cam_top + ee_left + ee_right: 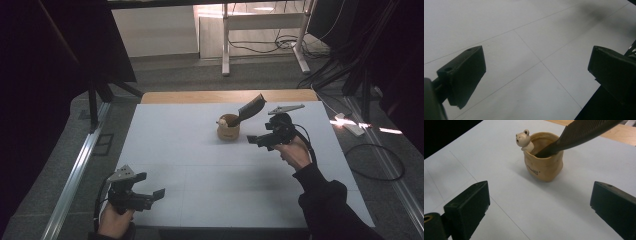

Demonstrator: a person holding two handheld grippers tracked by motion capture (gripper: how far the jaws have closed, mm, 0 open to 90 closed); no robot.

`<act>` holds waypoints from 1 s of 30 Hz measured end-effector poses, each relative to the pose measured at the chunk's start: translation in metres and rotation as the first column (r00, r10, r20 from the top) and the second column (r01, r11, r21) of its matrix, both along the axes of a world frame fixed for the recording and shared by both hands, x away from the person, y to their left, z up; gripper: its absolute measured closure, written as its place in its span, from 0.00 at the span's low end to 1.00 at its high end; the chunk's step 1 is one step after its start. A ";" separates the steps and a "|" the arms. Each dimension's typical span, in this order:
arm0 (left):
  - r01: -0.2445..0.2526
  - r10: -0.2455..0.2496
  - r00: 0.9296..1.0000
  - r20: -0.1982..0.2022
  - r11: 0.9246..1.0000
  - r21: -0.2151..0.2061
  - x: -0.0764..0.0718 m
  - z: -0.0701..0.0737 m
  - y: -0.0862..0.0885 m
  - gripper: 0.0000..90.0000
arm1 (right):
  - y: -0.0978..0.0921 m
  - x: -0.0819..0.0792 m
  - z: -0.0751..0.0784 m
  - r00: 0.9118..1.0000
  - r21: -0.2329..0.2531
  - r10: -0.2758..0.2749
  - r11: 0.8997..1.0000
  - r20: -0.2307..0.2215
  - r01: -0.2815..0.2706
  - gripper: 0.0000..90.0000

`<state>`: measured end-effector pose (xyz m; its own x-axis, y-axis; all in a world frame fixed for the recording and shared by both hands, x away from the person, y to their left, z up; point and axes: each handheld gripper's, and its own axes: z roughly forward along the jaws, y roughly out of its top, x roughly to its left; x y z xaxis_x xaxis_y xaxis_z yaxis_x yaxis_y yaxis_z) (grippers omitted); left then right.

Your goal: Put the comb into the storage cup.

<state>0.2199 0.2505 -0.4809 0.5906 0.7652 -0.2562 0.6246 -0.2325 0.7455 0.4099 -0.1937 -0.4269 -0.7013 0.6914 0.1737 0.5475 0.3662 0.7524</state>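
Comb [251, 107] stands tilted in tan bear cup [228, 128], toward far edge of surface [175, 150], near middle. Right tongs [260, 140] wide, empty, just beside cup. Left tongs [152, 198] wide, empty, near-left corner. Comb likely light, stiff, slippery; grip upper toothed end. Cup tips easily, fragile.

White table top [180, 150], faint seam lines; wooden edge strip [200, 96] at far side. Grey floor beyond: white desk legs [226, 45], black cables [270, 45], white power strip [350, 125].

Bare table [190, 165] before cup [228, 131]
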 end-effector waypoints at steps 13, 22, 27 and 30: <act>0.003 -0.003 1.000 -0.001 1.000 -0.001 0.000 0.000 0.000 0.02 | -0.005 -0.012 -0.009 1.000 -0.045 0.023 0.999 -0.006 -0.023 0.02; 0.003 -0.003 1.000 -0.001 1.000 -0.001 0.000 0.000 0.000 0.02 | -0.007 -0.022 -0.011 0.999 -0.071 0.023 0.997 0.023 -0.021 0.00; 0.003 -0.003 1.000 0.000 1.000 -0.001 0.000 0.000 0.000 0.02 | -0.007 -0.028 -0.010 0.999 -0.077 0.032 0.997 0.043 -0.029 0.00; 0.003 -0.003 1.000 0.000 1.000 -0.001 0.000 0.000 0.000 0.02 | -0.007 -0.032 -0.010 0.998 -0.083 0.041 0.996 0.051 -0.037 0.00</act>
<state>0.2197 0.2506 -0.4808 0.5927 0.7633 -0.2570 0.6240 -0.2334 0.7457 0.3784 -0.2006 -0.4364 -0.7346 0.6737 0.0801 0.4921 0.4479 0.7465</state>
